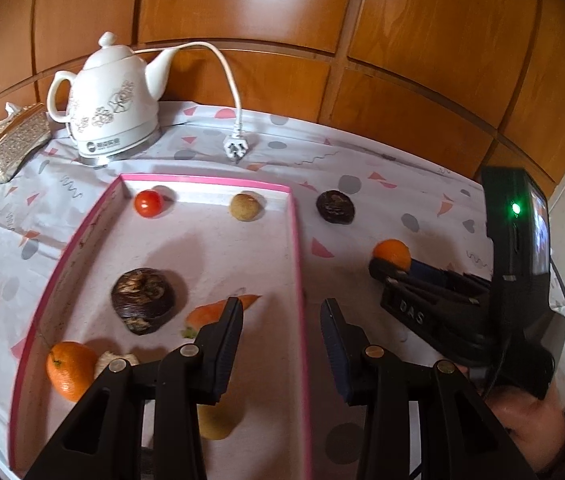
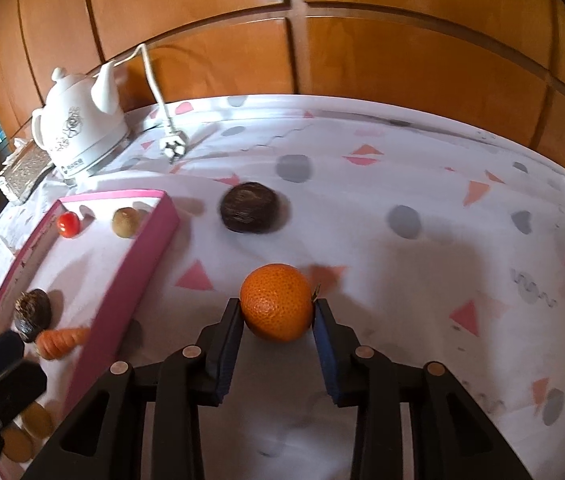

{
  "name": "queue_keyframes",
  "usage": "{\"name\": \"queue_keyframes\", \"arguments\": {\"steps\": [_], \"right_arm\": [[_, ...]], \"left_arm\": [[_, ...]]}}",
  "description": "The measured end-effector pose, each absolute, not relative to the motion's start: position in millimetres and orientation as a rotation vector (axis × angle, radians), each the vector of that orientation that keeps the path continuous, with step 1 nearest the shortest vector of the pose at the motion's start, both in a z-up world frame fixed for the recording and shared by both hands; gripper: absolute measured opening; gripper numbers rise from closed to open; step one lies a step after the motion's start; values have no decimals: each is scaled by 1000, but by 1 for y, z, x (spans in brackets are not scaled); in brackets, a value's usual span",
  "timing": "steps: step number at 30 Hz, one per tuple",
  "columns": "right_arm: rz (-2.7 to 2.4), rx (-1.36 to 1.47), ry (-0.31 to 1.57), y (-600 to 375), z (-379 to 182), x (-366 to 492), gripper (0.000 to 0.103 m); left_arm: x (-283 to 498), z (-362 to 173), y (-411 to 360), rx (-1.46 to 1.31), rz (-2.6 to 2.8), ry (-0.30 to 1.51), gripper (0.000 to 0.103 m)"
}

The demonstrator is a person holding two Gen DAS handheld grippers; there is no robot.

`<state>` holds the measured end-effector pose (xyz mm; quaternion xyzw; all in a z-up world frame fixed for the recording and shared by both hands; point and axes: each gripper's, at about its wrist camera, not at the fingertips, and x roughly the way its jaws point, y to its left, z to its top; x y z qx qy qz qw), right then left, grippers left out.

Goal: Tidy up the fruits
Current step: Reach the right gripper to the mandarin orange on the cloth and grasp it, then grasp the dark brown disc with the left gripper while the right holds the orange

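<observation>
Right gripper (image 2: 276,316): I see both pads pressed on the orange (image 2: 277,307), one on each flank; the fruit sits at the fingertips, centre of the right wrist view, over the tablecloth (image 2: 422,280).
Left gripper (image 1: 281,316): jaws partly apart with nothing between them; I have it straddling the pink right wall of the tray (image 1: 297,264), low centre of the left wrist view.
Tray contents: tomato (image 1: 148,203) and pale round fruit (image 1: 245,207) near the far wall; dark fruit in tray (image 1: 143,299) mid-floor; carrot (image 1: 218,310) just beside my left finger; second orange (image 1: 69,369) lower left.
Loose on cloth: dark round fruit (image 2: 249,207), above the held orange and right of the tray corner.
Open room: bare cloth fills the right half of the right wrist view.
Far edge: kettle (image 1: 108,100), plug (image 1: 235,147) and tissue box (image 1: 12,142) upper left, against the wood panelling (image 1: 402,40).
</observation>
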<state>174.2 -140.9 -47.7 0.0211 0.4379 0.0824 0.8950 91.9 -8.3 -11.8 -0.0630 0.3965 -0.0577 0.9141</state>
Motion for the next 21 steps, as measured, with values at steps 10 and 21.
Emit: {"name": "queue_keyframes", "arguments": {"steps": [10,21], "right_arm": [[76,29,898,-177,-51,154,35],[57,20,885,-182,-48,158,35]], "left_arm": [[99,-17,-33,-114,-146,836,41],[125,-20,-59,-99,-150,850,41]]}}
